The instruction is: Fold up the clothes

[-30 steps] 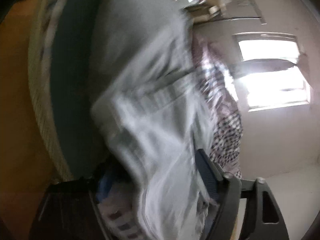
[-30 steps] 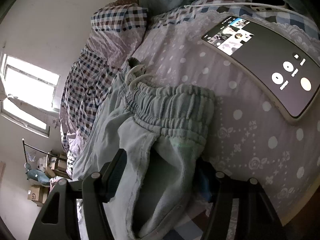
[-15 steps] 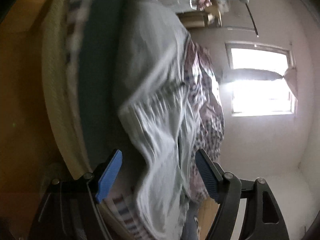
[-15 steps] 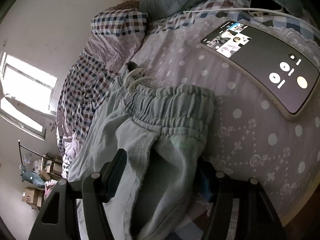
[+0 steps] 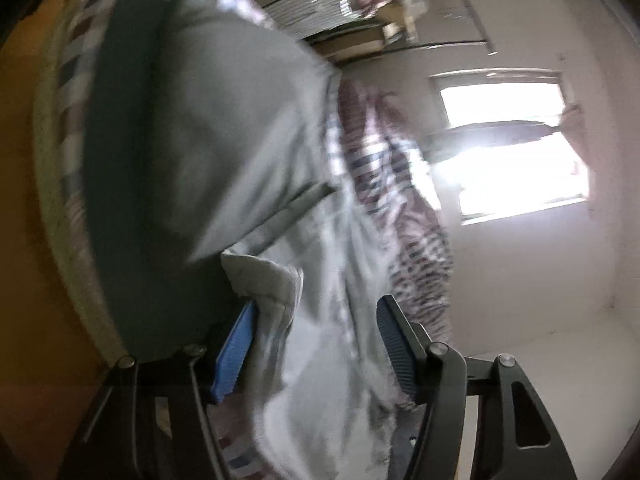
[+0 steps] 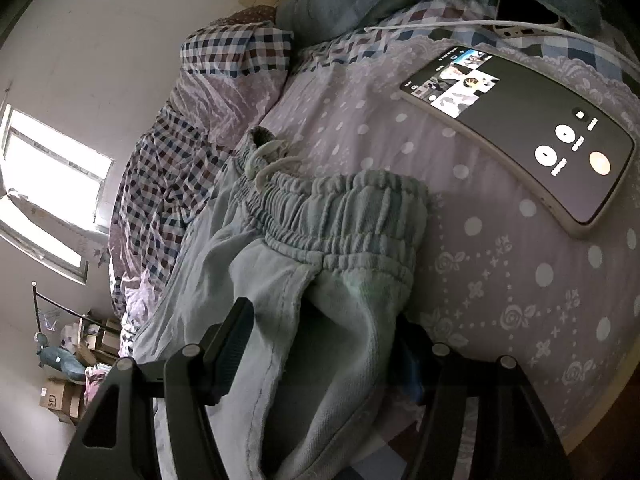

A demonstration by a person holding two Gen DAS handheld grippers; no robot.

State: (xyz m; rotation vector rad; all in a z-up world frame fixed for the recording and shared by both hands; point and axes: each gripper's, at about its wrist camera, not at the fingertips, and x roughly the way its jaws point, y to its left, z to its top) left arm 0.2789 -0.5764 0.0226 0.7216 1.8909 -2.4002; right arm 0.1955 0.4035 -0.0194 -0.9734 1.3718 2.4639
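Pale grey-blue sweatpants (image 6: pixel 320 248) lie on the bed, elastic waistband and white drawstring toward the pillows. My right gripper (image 6: pixel 320 344) is open, its jaws wide apart on either side of the cloth just below the waistband. In the blurred left wrist view the same pale sweatpants (image 5: pixel 328 288) drape between the jaws of my left gripper (image 5: pixel 316 320), which is open. A folded hem corner (image 5: pixel 264 276) rests at the tip of the blue left finger (image 5: pixel 236 348).
A phone (image 6: pixel 520 136) with a lit screen lies on the lilac dotted bedsheet (image 6: pixel 500 288), right of the waistband. A white cable (image 6: pixel 460 26) runs behind it. A checked quilt (image 6: pixel 168 152) is bunched at the far left. A bright window (image 5: pixel 512 148) and cardboard boxes (image 6: pixel 60 396) are beyond.
The left gripper has moved over the cloth, and a folded hem corner now sits by its blue finger. The right gripper has stayed open over the waistband, the view drifting slightly.
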